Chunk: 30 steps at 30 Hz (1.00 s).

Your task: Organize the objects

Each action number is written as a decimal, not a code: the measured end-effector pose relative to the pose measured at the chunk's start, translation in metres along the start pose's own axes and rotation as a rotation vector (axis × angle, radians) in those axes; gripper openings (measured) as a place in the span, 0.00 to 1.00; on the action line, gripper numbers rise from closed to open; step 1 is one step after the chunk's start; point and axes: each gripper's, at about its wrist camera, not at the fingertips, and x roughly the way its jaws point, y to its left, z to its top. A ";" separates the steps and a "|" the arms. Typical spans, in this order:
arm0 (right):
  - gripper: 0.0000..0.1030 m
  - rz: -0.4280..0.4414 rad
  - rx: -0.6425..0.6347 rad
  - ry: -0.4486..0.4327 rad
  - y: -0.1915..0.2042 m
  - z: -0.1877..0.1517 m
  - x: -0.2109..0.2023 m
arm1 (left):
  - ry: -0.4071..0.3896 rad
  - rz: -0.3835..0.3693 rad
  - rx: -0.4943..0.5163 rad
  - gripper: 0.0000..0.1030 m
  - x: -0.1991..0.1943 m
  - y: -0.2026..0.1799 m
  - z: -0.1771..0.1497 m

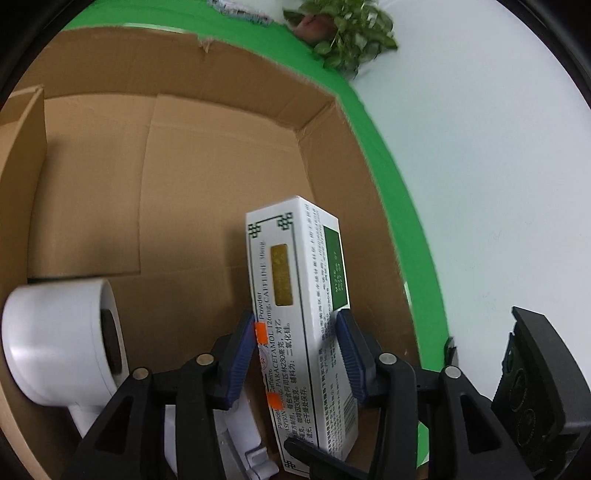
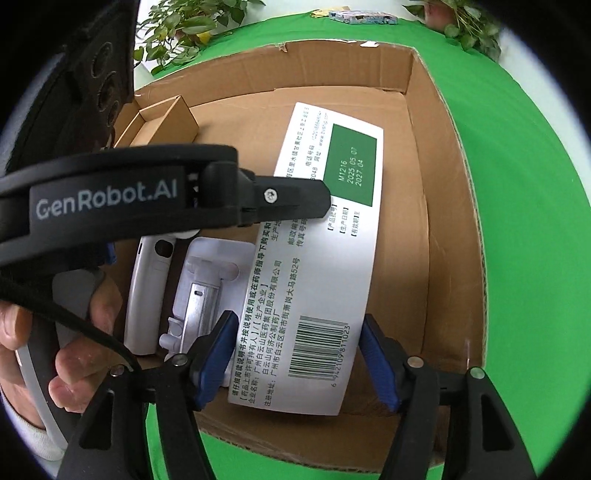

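The left hand-held gripper straddled the medicine box inside the carton, pads loose; the right hand-held gripper flanked its barcode end, open; unsupported, it could topple onto the white device beside it.

A bright green cloth is covering the work surface, lying flat under even, soft light. Leafy potted plants are sitting along its far edge, one also showing in the left wrist view. Behind them a plain white wall is filling the background.
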 end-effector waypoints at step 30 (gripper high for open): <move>0.64 -0.055 0.000 -0.151 0.009 -0.036 -0.027 | -0.333 0.484 0.204 0.63 -0.169 0.027 -0.120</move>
